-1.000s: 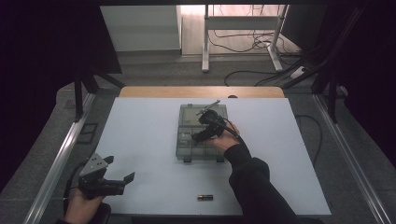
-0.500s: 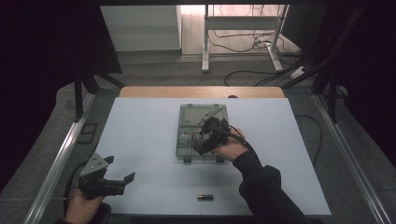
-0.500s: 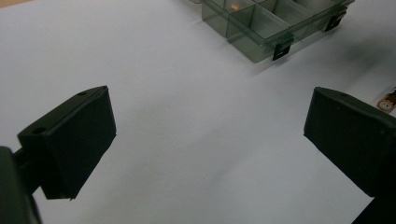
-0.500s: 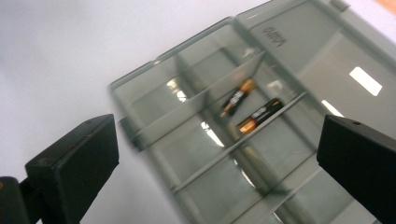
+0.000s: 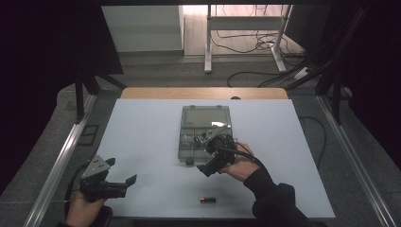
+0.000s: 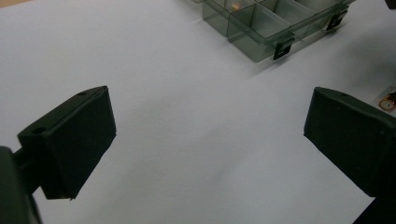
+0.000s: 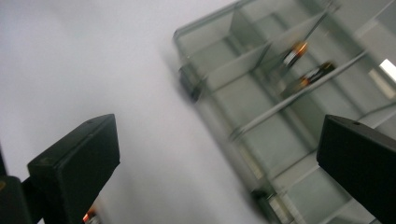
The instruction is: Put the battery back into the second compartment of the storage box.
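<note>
A clear plastic compartment box lies at the table's middle with its lid open; it also appears in the left gripper view and the right gripper view. Two batteries lie in its compartments. Another battery lies on the white mat near the front edge. My right gripper hovers over the box's front edge; its jaws have just been opening and hold nothing. My left gripper stands open and empty at the front left.
The white mat covers the table, with metal rails along both sides. A wooden strip runs along the far edge. Cables and a desk frame lie on the floor beyond.
My right gripper has drawn back toward the person, from over the box's compartments to its front edge. The left gripper has stayed put.
</note>
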